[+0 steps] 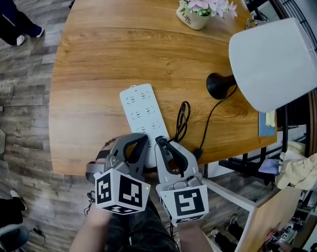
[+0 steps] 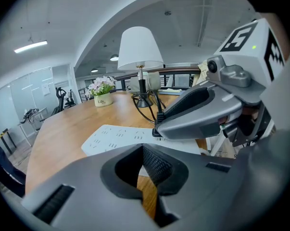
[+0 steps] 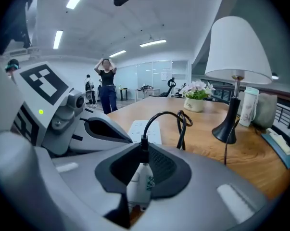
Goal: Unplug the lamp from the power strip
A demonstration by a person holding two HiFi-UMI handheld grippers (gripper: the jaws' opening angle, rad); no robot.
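The white power strip (image 1: 141,113) lies on the round wooden table (image 1: 95,62); its near end is hidden under both grippers. The lamp, with a white shade (image 1: 274,62) and a black base (image 1: 219,85), stands at the right. Its black cord (image 1: 182,121) loops back to the strip's near end. My right gripper (image 1: 167,150) is shut on the lamp plug (image 3: 142,182), a white body with the cord rising out of its top. I cannot tell whether the plug still sits in its socket. My left gripper (image 1: 138,147) is beside it over the strip's near left end, jaws shut with nothing between them (image 2: 144,177).
A pot of pink flowers (image 1: 200,4) stands at the table's far side. The table's near edge runs just under the grippers. A blue book (image 1: 267,124) lies under the lampshade. A white-framed stand (image 1: 237,198) is off the table's lower right. A person (image 3: 106,85) stands far off.
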